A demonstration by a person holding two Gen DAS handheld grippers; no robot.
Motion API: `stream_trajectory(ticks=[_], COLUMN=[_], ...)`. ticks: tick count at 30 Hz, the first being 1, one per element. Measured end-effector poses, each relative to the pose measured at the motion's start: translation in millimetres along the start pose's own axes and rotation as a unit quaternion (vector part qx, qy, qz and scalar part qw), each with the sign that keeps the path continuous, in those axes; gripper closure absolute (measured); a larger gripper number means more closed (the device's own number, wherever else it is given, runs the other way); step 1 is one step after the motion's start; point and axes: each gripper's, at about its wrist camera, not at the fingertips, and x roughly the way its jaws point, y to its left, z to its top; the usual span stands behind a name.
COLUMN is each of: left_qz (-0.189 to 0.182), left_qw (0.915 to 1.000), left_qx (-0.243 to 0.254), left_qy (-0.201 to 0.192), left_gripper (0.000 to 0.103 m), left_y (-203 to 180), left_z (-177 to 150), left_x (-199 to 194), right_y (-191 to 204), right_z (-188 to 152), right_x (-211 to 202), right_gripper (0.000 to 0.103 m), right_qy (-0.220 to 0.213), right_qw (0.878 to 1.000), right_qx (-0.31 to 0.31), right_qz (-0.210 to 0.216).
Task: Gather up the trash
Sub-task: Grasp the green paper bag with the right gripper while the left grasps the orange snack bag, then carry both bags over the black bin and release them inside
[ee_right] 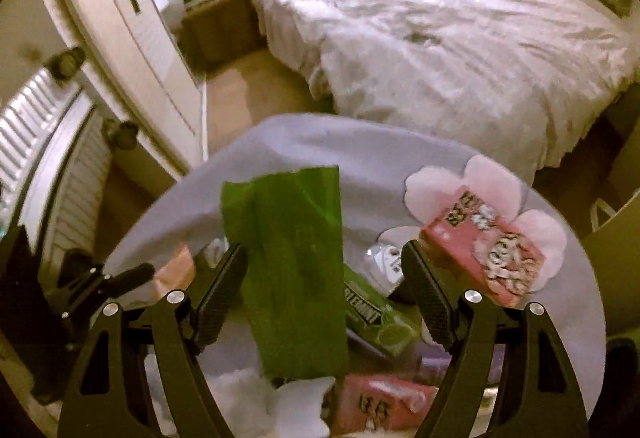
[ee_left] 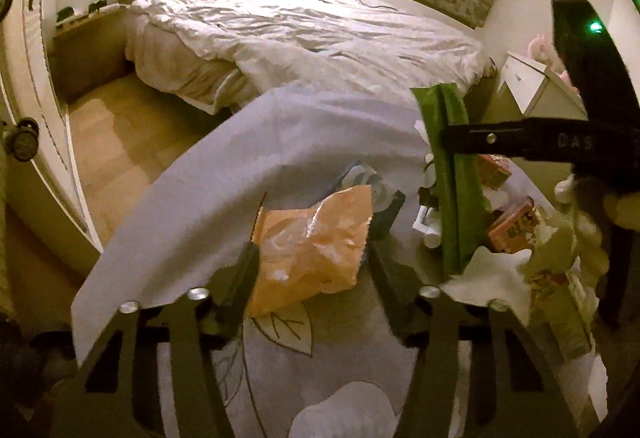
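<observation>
An orange crinkled wrapper (ee_left: 316, 238) lies on a pale lilac cloth with flower and leaf prints (ee_left: 224, 174). My left gripper (ee_left: 312, 266) is shut on it, a finger against each side edge. A tall green wrapper (ee_right: 296, 270) stands upright in the trash pile between the fingers of my right gripper (ee_right: 324, 290). It touches the left finger (ee_right: 220, 294), and a gap shows before the right one. From the left wrist view, one right gripper finger (ee_left: 500, 138) crosses the green wrapper (ee_left: 452, 178). Pink boxes (ee_right: 484, 250), white tissue (ee_left: 492, 278) and a green box (ee_right: 372, 318) lie around.
A bed with a rumpled white duvet (ee_left: 304, 34) fills the space behind the cloth. White wardrobe doors with round knobs (ee_right: 120, 134) line the left, with wooden floor (ee_left: 120, 142) between them and the bed. A white nightstand (ee_left: 536, 86) stands at the right.
</observation>
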Motion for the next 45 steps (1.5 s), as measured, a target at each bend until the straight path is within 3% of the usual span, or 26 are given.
stream_trajectory(ticks=[1, 3, 5, 6, 12, 14, 24, 31, 37, 45], left_qz=[-0.003, -0.013, -0.018, -0.022, -0.022, -0.026, -0.063, -0.120, -0.181, -0.263], left_qw=[1.0000, 0.9999, 0.9997, 0.9996, 0.9987, 0.9981, 0.9942, 0.9883, 0.9787, 0.9575], left_qx=[-0.002, -0.009, -0.015, -0.018, -0.036, -0.041, -0.028, 0.011, 0.054, 0.110], left_qy=[0.003, 0.001, -0.003, -0.005, -0.028, -0.038, -0.083, -0.093, -0.082, -0.047], left_gripper=[0.058, 0.062, 0.066, 0.076, 0.077, 0.077, 0.077, 0.077, 0.077, 0.077], left_y=[1.0, 5.9, 9.1, 9.8, 11.9, 11.5, -27.7, -89.9, -160.6, -255.9], left_z=[-0.3, -0.5, -0.9, -2.9, -2.7, -2.1, 5.9, 14.8, 21.2, 16.6], left_x=[1.0, 1.3, 0.4, -1.5, -17.5, -26.8, -83.4, -99.5, -89.0, -57.3], right_y=[2.9, 6.9, 13.0, 15.3, 24.1, 25.1, 8.1, -44.4, -96.3, -174.2], right_z=[0.5, -0.3, -2.4, -3.4, -15.1, -19.5, -54.9, -101.7, -147.3, -215.8], right_x=[4.0, 6.9, 6.5, 4.8, -26.8, -42.7, -149.8, -219.1, -259.3, -283.0], right_gripper=[0.052, 0.065, 0.072, 0.073, 0.083, 0.094, 0.094, 0.094, 0.094, 0.094], right_qy=[0.004, 0.011, 0.009, 0.006, -0.040, -0.061, -0.193, -0.263, -0.295, -0.299], right_qw=[1.000, 1.000, 1.000, 0.999, 0.997, 0.996, 0.979, 0.962, 0.947, 0.925], right_qx=[-0.001, -0.011, -0.020, -0.022, -0.022, -0.018, 0.018, 0.070, 0.115, 0.198], right_qz=[0.007, 0.011, 0.018, 0.023, 0.058, 0.066, 0.063, 0.006, -0.056, -0.125])
